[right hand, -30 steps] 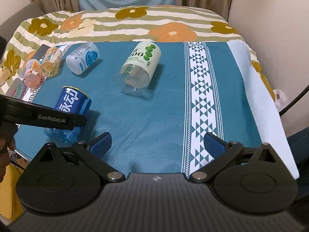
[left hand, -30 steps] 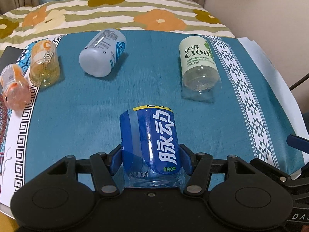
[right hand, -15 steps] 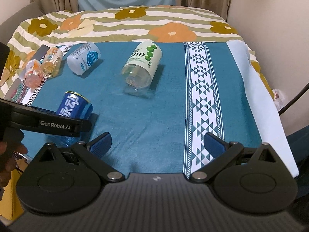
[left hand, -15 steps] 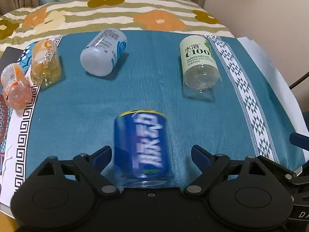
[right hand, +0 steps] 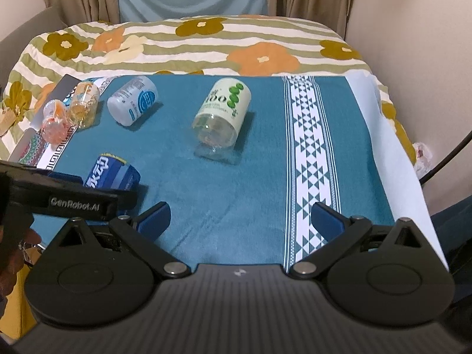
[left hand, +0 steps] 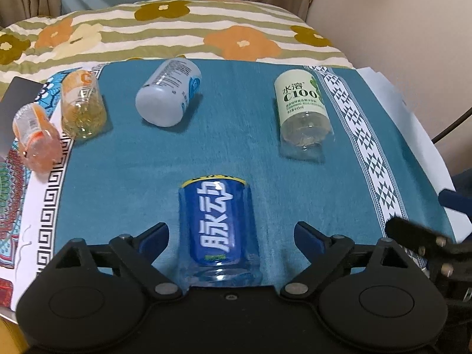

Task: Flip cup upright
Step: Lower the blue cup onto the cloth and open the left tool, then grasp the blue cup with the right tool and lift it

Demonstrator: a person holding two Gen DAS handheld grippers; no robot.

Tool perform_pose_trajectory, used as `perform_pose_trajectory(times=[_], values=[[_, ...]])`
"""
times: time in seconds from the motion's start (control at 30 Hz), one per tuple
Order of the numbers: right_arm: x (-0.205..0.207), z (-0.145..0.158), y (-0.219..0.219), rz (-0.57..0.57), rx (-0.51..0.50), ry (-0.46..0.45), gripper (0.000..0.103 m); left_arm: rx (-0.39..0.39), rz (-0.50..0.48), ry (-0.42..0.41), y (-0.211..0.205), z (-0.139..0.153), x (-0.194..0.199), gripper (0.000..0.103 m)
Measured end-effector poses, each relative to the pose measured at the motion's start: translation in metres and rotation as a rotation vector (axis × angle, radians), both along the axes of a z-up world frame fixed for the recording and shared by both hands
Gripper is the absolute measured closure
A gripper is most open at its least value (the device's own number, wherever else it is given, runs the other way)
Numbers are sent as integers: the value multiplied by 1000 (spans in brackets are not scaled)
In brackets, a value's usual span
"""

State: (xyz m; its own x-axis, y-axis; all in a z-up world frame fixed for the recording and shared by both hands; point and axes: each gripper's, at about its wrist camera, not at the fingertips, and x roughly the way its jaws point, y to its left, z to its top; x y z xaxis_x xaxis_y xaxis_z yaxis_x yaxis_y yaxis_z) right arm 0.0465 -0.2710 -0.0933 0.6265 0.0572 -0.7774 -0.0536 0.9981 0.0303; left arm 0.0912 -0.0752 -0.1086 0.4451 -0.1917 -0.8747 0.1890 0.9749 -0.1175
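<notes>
Blue-labelled clear cup (left hand: 216, 225) lies on its side btwn spread fingers of left gripper (left hand: 231, 237), untouched; right gripper (right hand: 240, 219) also spread.

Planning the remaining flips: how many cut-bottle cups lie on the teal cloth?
5: blue-labelled cup between the left gripper's fingers, green-labelled, white, yellow, orange at the left edge.

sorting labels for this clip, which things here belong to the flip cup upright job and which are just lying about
In the job:
blue cup, lying on its side between the open fingers of the left gripper
right gripper, open, holding nothing

Lying about:
green-label cup, on its side
white cup, on its side
amber cup
orange cup
teal cloth
</notes>
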Motion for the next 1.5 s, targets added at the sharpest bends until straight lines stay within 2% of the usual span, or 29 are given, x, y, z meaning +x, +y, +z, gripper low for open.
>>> perform_pose_trajectory(times=[0.17, 0.3, 0.47, 0.63, 0.87, 1.03, 1.1, 1.3, 1.5], values=[[12, 15, 3, 8, 39, 0, 0, -4, 11, -14, 15, 12, -9, 5], [27, 30, 17, 60, 47, 3, 0, 24, 37, -52, 34, 26, -21, 1], [64, 27, 41, 142, 174, 154, 0, 67, 62, -62, 63, 29, -32, 0], [99, 7, 73, 187, 227, 277, 0, 120, 74, -60, 88, 22, -43, 0], [132, -32, 94, 143, 348, 479, 0, 89, 107, -19, 119, 8, -44, 0], [142, -53, 93, 68, 429, 570, 9, 50, 112, 7, 129, 1, -40, 0], [144, -59, 92, 50, 434, 583, 12, 41, 110, 14, 131, -2, -40, 0], [145, -69, 89, 32, 460, 603, 28, 23, 96, 35, 132, -10, -34, 0], [144, -69, 87, 30, 472, 602, 30, 13, 87, 39, 131, -11, -31, 0]])
